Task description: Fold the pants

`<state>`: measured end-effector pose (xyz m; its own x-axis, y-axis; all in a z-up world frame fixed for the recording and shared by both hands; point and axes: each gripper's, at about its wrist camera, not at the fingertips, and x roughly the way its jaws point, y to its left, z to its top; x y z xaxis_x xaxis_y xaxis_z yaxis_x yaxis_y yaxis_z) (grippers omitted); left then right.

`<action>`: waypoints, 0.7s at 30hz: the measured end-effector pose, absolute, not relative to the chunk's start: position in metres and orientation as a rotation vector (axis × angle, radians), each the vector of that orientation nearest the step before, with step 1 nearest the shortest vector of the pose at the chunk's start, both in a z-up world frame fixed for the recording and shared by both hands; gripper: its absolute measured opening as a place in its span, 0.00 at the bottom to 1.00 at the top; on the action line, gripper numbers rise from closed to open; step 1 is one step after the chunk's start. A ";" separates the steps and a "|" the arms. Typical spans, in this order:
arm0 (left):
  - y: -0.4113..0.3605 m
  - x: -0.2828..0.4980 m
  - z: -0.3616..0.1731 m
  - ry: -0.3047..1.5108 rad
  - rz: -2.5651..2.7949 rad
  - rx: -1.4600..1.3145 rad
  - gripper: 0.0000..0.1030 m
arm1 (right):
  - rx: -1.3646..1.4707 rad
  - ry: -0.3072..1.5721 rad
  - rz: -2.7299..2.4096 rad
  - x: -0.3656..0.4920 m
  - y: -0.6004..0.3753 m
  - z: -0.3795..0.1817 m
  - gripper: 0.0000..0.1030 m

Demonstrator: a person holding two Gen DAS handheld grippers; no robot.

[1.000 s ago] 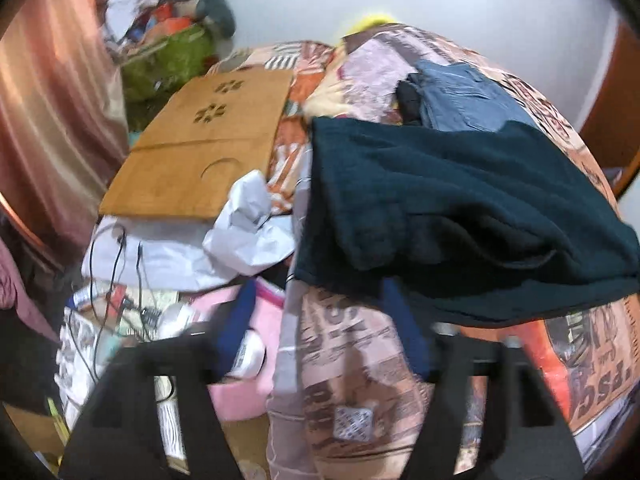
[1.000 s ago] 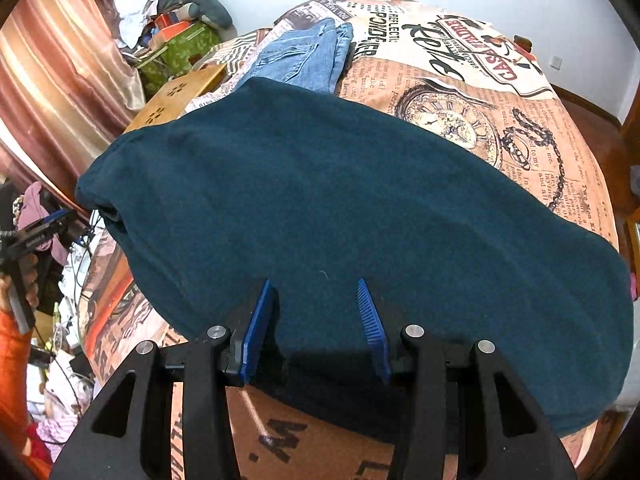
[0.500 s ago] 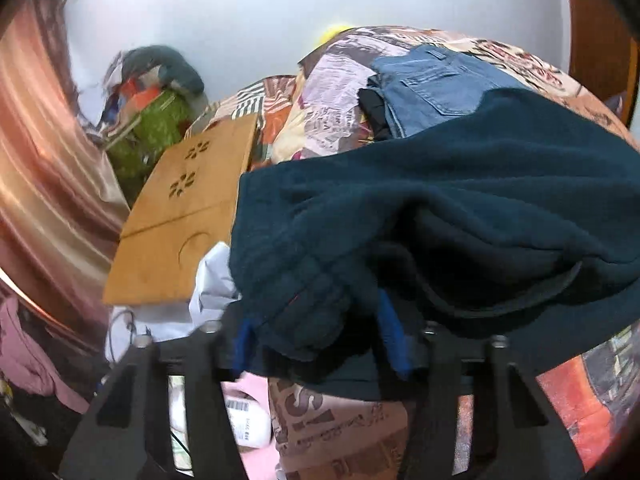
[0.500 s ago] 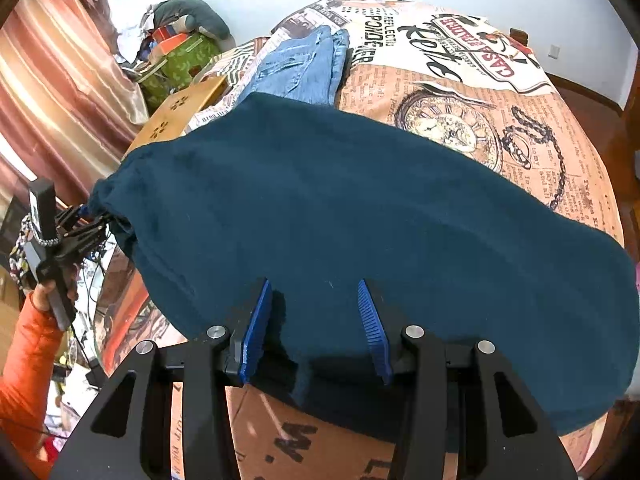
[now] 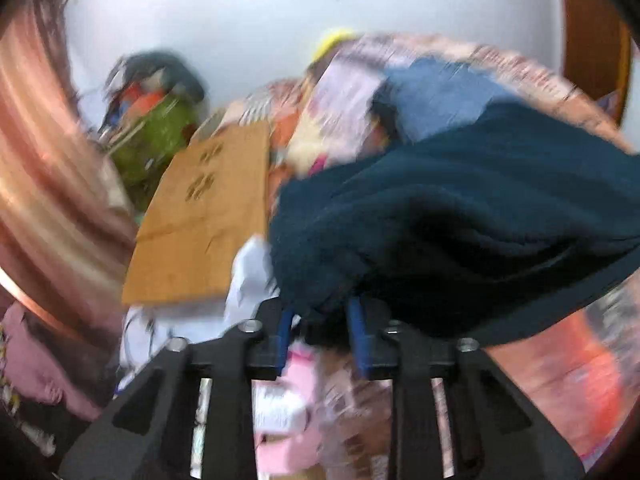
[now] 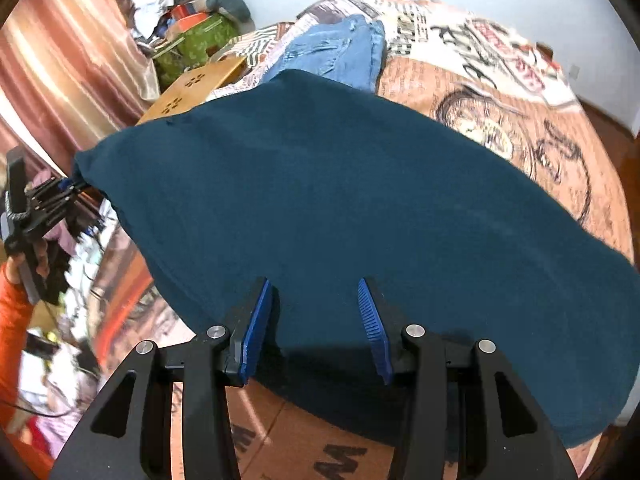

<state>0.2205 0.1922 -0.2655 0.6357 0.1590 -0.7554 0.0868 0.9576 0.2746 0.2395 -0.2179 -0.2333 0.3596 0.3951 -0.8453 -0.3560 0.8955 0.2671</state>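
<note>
I have the dark teal pants [image 6: 352,208] spread across the bed [image 6: 540,128], reaching ahead of both grippers. My left gripper [image 5: 320,320] has just been closing and now pinches the bunched end; I'd confirm every layer is caught before lifting. My right gripper [image 6: 316,320] tilts steeply down, jaws apart over the near edge, gripping nothing. It should clamp first, so the fold travels evenly.

dark teal pants [image 6: 340,208] on a brown, newspaper-print bedspread [image 6: 552,152]; light blue jeans [image 6: 340,50]; tan wooden board [image 5: 208,216] with paw cutouts; blue-padded black grippers; orange sleeve [image 6: 12,312]; pinkish-brown curtain [image 6: 60,40].
</note>
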 end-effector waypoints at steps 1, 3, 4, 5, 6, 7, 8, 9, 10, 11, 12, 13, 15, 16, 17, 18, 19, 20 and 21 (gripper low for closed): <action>0.205 0.224 -0.282 0.954 0.057 0.255 0.17 | 0.024 1.097 0.483 0.238 -0.216 -0.233 0.41; 0.222 0.225 -0.301 1.041 0.071 0.176 0.07 | 0.025 1.100 0.482 0.238 -0.216 -0.232 0.41; 0.230 0.223 -0.307 1.064 0.073 0.138 0.07 | 0.029 1.103 0.484 0.239 -0.217 -0.232 0.41; 0.235 0.221 -0.306 1.067 0.068 0.103 0.08 | 0.029 1.104 0.486 0.239 -0.217 -0.231 0.40; 0.238 0.219 -0.301 1.058 0.060 0.074 0.08 | 0.028 1.106 0.487 0.240 -0.217 -0.232 0.41; 0.240 0.217 -0.293 1.042 0.051 0.051 0.08 | 0.025 1.108 0.488 0.241 -0.217 -0.231 0.41; 0.239 0.216 -0.284 1.018 0.046 0.042 0.08 | 0.024 1.109 0.486 0.241 -0.216 -0.231 0.40; 0.237 0.215 -0.271 0.987 0.043 0.044 0.08 | 0.022 1.110 0.484 0.240 -0.216 -0.231 0.40; 0.234 0.216 -0.261 0.968 0.037 0.047 0.08 | 0.021 1.112 0.484 0.240 -0.215 -0.231 0.40; 0.231 0.216 -0.250 0.944 0.022 0.043 0.09 | 0.021 1.113 0.485 0.240 -0.215 -0.230 0.40; 0.227 0.217 -0.242 0.923 0.006 0.033 0.11 | 0.022 1.115 0.487 0.239 -0.215 -0.229 0.40; 0.222 0.219 -0.233 0.902 -0.013 0.020 0.12 | 0.026 1.116 0.490 0.237 -0.217 -0.228 0.40; 0.211 0.223 -0.217 0.874 -0.045 0.010 0.20 | 0.052 1.115 0.486 0.235 -0.223 -0.224 0.40; 0.201 0.226 -0.211 0.863 -0.060 0.012 0.22 | 0.072 1.108 0.472 0.234 -0.230 -0.220 0.40; 0.190 0.230 -0.204 0.852 -0.075 0.019 0.27 | 0.087 1.096 0.454 0.232 -0.237 -0.217 0.40; 0.177 0.232 -0.199 0.839 -0.094 0.027 0.33 | 0.104 1.079 0.428 0.230 -0.247 -0.212 0.40; 0.166 0.236 -0.194 0.828 -0.113 0.032 0.37 | 0.115 1.067 0.408 0.228 -0.256 -0.208 0.40; 0.157 0.238 -0.191 0.822 -0.130 0.036 0.43 | 0.126 1.053 0.385 0.227 -0.265 -0.204 0.40; 0.147 0.239 -0.186 0.817 -0.148 0.041 0.47 | 0.138 1.036 0.357 0.225 -0.277 -0.199 0.40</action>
